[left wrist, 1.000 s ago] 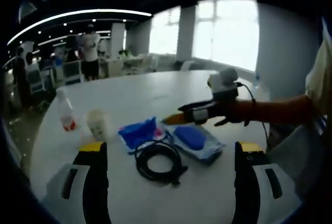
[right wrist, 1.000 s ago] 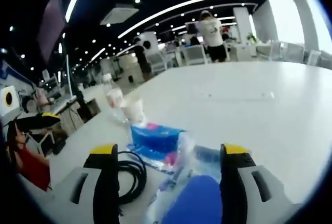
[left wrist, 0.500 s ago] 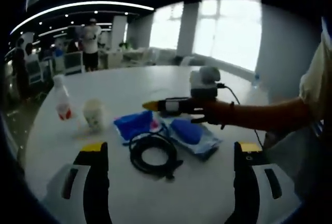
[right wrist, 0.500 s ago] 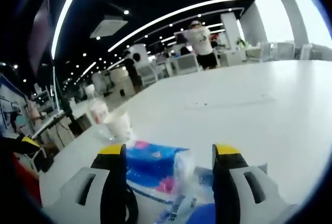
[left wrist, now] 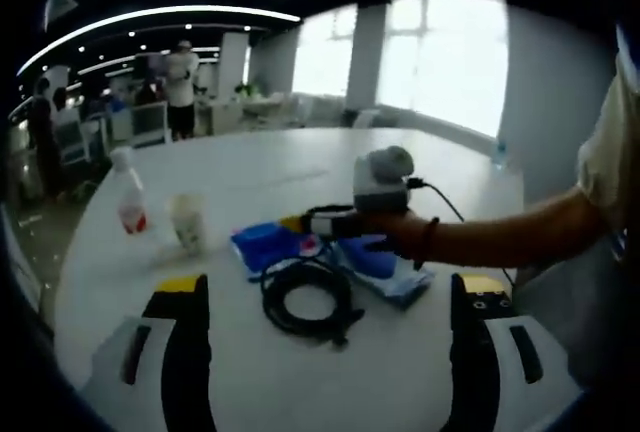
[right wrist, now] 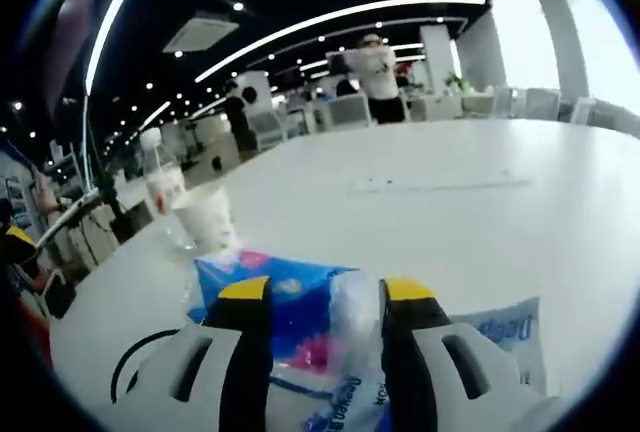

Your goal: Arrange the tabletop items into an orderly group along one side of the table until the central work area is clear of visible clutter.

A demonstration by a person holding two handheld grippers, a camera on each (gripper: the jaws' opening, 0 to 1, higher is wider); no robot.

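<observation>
I narrow right gripper [right wrist: 318,297] over clear packet [right wrist: 345,352], grip unconfirmed | left gripper [left wrist: 325,287] gapes empty above cable [left wrist: 305,302] | clearing centre.

My left gripper [left wrist: 325,297] has two broad black jaws with yellow tips, each backed by a pale grey body with a dark slot, at the bottom of the left gripper view. My right gripper [right wrist: 325,292] is built alike: black jaws, yellow caps, grey shells. At mid right of the left gripper view, a dark band [left wrist: 428,242] circles my wrist, and a pale sleeve [left wrist: 612,152] hangs at the right edge.
</observation>
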